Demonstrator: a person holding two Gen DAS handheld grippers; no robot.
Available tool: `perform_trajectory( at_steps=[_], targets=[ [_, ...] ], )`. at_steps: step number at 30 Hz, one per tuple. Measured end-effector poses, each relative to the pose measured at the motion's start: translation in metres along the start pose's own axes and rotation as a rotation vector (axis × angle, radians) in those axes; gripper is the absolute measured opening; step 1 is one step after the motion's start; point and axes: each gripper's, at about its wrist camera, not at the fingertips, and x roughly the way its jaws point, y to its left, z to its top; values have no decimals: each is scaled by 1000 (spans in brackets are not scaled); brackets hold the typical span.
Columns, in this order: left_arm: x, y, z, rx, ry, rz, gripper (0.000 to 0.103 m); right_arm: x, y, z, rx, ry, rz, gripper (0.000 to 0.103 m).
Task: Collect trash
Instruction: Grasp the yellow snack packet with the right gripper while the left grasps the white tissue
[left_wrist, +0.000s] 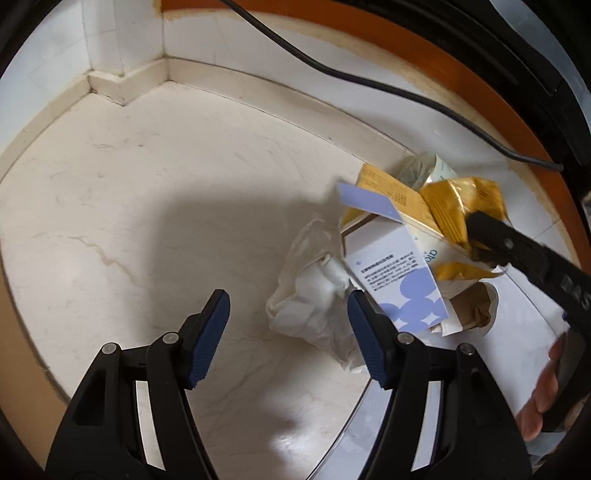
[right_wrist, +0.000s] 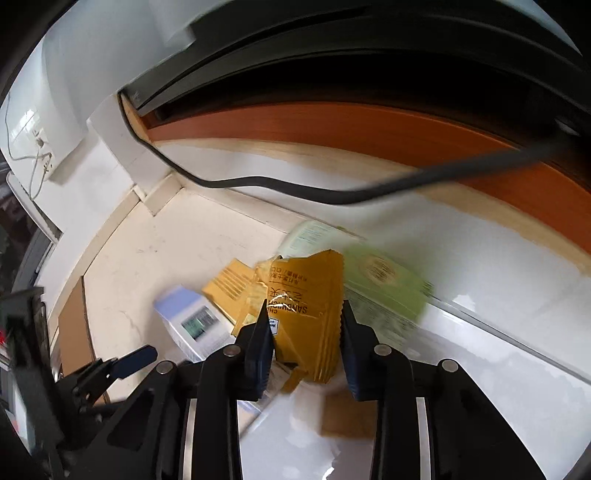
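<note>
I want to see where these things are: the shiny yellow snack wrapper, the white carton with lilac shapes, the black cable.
Shiny yellow snack wrapper (right_wrist: 306, 317): right wrist view, on its printed front.
White carton with lilac shapes (left_wrist: 400, 280): left wrist view, on its printed side.
Black cable (left_wrist: 369, 83): left wrist view, mid-length.

The bare floor (left_wrist: 155, 206) on the left is open, right up to the far corner. On the right, a trash pile (left_wrist: 413, 251) blocks the way. A black cable (left_wrist: 369, 79) hangs across the far side.
</note>
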Motion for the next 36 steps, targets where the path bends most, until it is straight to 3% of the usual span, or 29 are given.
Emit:
perform_trajectory(
  at_steps=[6,8,14,19,26,36],
  targets=[
    [12,-7,3,16,-12,-34,62,-19,-9,-19,-18,26,29,30],
    [17,-8,2,-10,-4,-79,41,-20,-4,-23,-27,33,36,29],
    [3,-15,-14,8,-63,-65,27,-20,-6,-48,-13,99,77,23],
    [-17,-24,-42,61,-84,-10,24,-21,1,-81,-41,145,113,22],
    [-52,-17,-71,50,-117,7,22,-52,4,-122,-74,125,134,21],
    [-138,-33,-119,39,-194,-23,22,-140,-5,-156,-74,44,144,21]
  ],
)
